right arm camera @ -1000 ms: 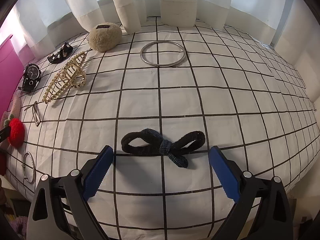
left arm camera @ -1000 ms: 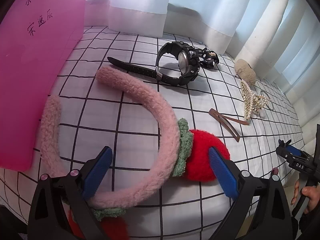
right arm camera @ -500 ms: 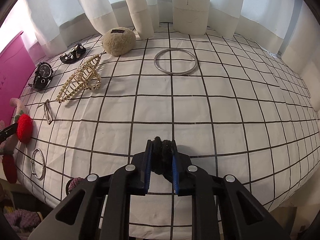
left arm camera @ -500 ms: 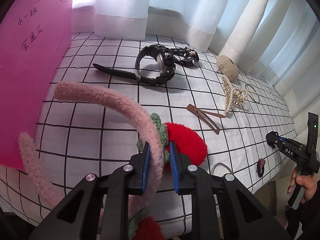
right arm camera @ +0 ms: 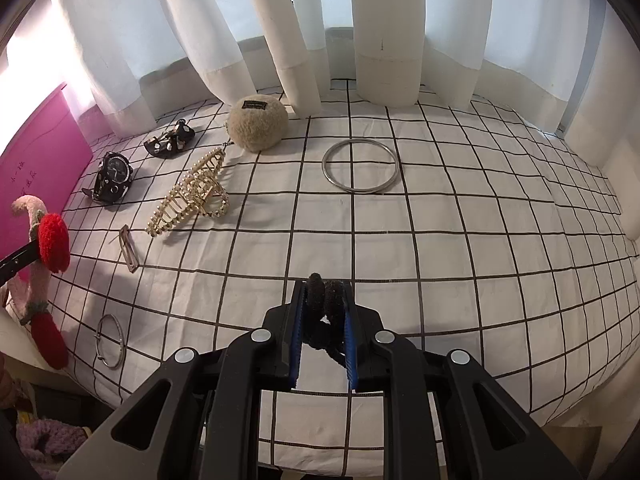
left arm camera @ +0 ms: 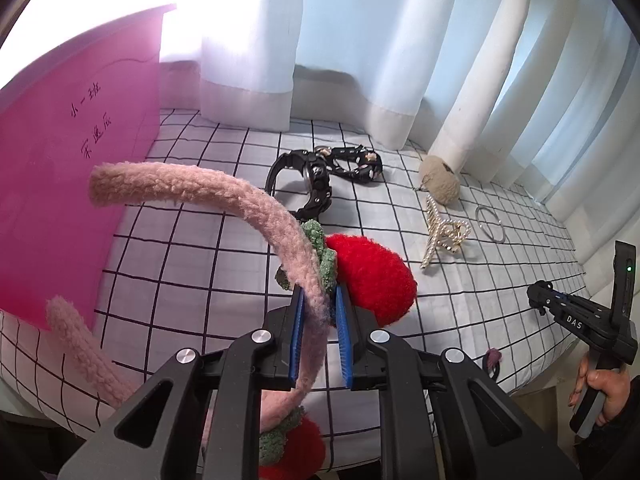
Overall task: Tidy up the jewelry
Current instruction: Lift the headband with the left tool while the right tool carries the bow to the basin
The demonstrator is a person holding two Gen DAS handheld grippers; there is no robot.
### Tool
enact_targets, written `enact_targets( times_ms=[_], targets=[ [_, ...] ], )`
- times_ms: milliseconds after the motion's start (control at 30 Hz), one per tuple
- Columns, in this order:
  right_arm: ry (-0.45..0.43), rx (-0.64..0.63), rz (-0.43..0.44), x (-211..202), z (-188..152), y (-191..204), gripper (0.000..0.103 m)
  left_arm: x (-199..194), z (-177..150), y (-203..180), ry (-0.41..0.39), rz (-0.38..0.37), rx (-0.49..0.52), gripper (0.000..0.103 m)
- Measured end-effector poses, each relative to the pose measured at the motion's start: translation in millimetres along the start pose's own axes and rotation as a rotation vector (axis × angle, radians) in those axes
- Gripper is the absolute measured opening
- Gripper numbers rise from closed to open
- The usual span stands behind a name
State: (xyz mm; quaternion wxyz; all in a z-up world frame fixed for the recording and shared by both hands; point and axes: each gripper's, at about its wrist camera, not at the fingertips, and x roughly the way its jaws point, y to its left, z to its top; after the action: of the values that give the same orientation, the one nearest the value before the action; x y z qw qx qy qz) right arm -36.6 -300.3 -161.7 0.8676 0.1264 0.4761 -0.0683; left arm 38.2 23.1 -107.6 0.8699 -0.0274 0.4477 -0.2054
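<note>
My left gripper is shut on a fluffy pink headband with red strawberry pompoms, lifted off the checked white cloth. In the right wrist view the same headband hangs at the far left. My right gripper is shut on a black hair tie, raised above the cloth. The right gripper also shows at the right edge of the left wrist view, held by a hand.
On the cloth lie a black watch, a black beaded clip, a beige pompom, a pearl claw clip, a large metal ring, a brown snap clip and a small bangle. A pink box stands left.
Both grippers closed from wide open, the left on the headband, the right on the hair tie. Both have since risen, lifting their items off the cloth.
</note>
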Motion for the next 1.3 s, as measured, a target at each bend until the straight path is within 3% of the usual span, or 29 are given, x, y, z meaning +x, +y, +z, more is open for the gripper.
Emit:
enact_targets(
  times_ms=[467,800,1033,1300],
  targets=[
    [-0.142,-0.111,0.123,-62,64,19,0.017,-80,37,-51,-0.212,0.002,-0.037,0.009],
    [-0.195,-0.235,0.267,-67,109,58,0.017,-115,62,-46,-0.327,0.113,-0.100,0.007],
    [-0.227,-0.317,0.384,-70,136,108,0.017,-155,74,-32,-0.410,0.194,-0.134,0.007],
    [-0.270,-0.400,0.542,-77,170,205,0.017,-200,90,17,-0.473,0.288,-0.175,0.007]
  ],
)
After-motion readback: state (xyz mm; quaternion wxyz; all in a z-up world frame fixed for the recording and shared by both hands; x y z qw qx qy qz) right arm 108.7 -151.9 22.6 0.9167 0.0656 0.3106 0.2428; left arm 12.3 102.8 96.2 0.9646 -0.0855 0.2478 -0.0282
